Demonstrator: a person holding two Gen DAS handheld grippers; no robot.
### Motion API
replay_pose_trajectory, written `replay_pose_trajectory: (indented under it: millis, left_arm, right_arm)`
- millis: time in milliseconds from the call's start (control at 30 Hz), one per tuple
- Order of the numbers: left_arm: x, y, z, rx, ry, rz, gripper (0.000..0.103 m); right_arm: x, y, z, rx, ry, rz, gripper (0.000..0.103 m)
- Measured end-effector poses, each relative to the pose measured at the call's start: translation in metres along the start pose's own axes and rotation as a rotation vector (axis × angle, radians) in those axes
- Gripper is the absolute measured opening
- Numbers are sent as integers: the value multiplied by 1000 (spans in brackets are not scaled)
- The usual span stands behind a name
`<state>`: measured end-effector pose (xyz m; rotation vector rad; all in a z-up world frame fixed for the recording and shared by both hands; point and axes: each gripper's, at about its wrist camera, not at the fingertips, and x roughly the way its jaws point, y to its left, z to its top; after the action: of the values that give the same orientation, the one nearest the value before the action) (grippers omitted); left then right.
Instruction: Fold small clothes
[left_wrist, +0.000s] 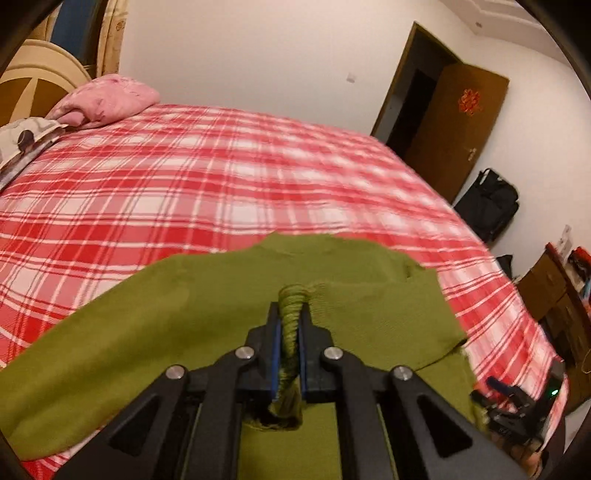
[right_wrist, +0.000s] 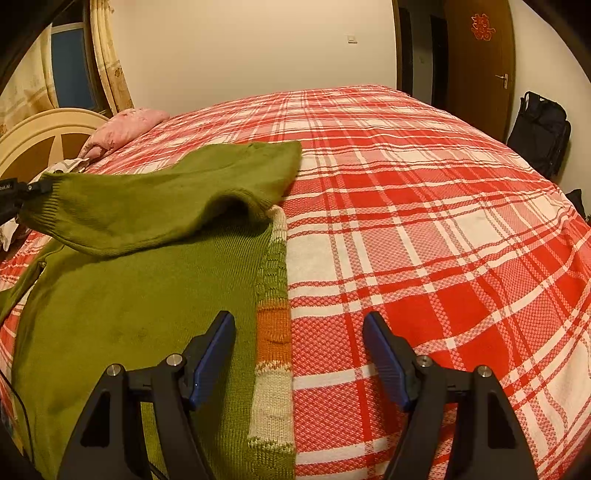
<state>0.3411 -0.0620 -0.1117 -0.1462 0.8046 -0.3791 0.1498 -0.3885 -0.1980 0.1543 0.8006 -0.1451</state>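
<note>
A small olive-green knitted sweater (right_wrist: 122, 288) lies on the red plaid bed (right_wrist: 424, 229); its right edge has a cream and orange striped band (right_wrist: 273, 332). My left gripper (left_wrist: 290, 314) is shut on the ribbed cuff (left_wrist: 291, 299) of a sleeve and holds it lifted over the sweater body (left_wrist: 184, 306). In the right wrist view that sleeve (right_wrist: 155, 199) drapes across the upper body, with the left gripper (right_wrist: 22, 194) at the far left. My right gripper (right_wrist: 299, 332) is open and empty, low over the striped edge. It also shows at the lower right of the left wrist view (left_wrist: 513, 398).
A pink pillow (left_wrist: 107, 98) and a cream headboard (right_wrist: 44, 136) are at the bed's head, with a patterned cloth (left_wrist: 26, 144) beside them. A brown door (left_wrist: 454, 125), a black bag (left_wrist: 487, 203) and wooden furniture (left_wrist: 554, 295) stand beyond the bed's right side.
</note>
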Motion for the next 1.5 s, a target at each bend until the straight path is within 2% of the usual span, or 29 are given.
replay_pose_trajectory:
  millis: [133, 267, 367, 400, 467, 500, 567, 633, 700, 767, 833, 933, 1000, 1033, 1100, 1167, 1233, 1333, 1400, 1500]
  left_arm:
    - [22, 19, -12, -27, 43, 19, 8]
    - [49, 26, -25, -8, 93, 75, 10]
    - [59, 34, -28, -17, 124, 98, 16]
    - [60, 36, -28, -24, 127, 100, 18]
    - [60, 39, -26, -35, 131, 122, 29]
    - [59, 40, -26, -37, 123, 128, 32]
    - [56, 41, -26, -19, 104, 171, 44]
    - [60, 39, -30, 32, 126, 240, 44]
    - [63, 34, -39, 100, 137, 281, 45]
    - [60, 26, -46, 158, 125, 305, 51]
    - [58, 24, -48, 170, 126, 295, 56]
    - [58, 21, -51, 181, 131, 296, 57]
    - [50, 20, -51, 164, 130, 282, 57]
    - [47, 20, -50, 160, 120, 270, 58]
    - [36, 19, -49, 165, 85, 279, 67]
    - [30, 19, -48, 172, 45, 311, 84]
    - [31, 21, -47, 178, 32, 341, 87]
    - [43, 28, -47, 169, 77, 379, 87]
    - [54, 34, -52, 170, 138, 401, 89]
    - [50, 40, -55, 148, 123, 388, 93]
  right_arm:
    - [1, 1, 1, -2, 3, -4, 73]
    - [-2, 1, 2, -1, -9, -7, 73]
    - [-9, 6, 10, -18, -27, -17, 73]
    - [-6, 13, 16, -59, -8, -46, 73]
    - [3, 32, 34, -162, 6, -111, 73]
    - [6, 37, 41, -179, 1, -120, 73]
    - [20, 50, 59, -214, -7, -140, 73]
    - [37, 55, 72, -241, -12, -205, 73]
    - [48, 44, 81, -186, -6, -283, 73]
    - [52, 22, 82, -75, 25, -251, 73]
    - [53, 4, 73, -26, 47, -252, 74]
    - [54, -18, 64, 39, 79, -293, 75]
    - [45, -32, 63, 103, 70, -308, 75]
    - [36, -32, 64, 99, 42, -319, 75]
    - [15, -21, 68, 54, -43, -319, 76]
    - [1, -4, 77, 19, -104, -223, 76]
    - [3, 17, 87, -41, -105, -156, 76]
    - [20, 50, 100, -144, -119, -157, 76]
    - [38, 61, 102, -165, -72, -170, 76]
    - [73, 55, 93, -176, 64, -232, 76]
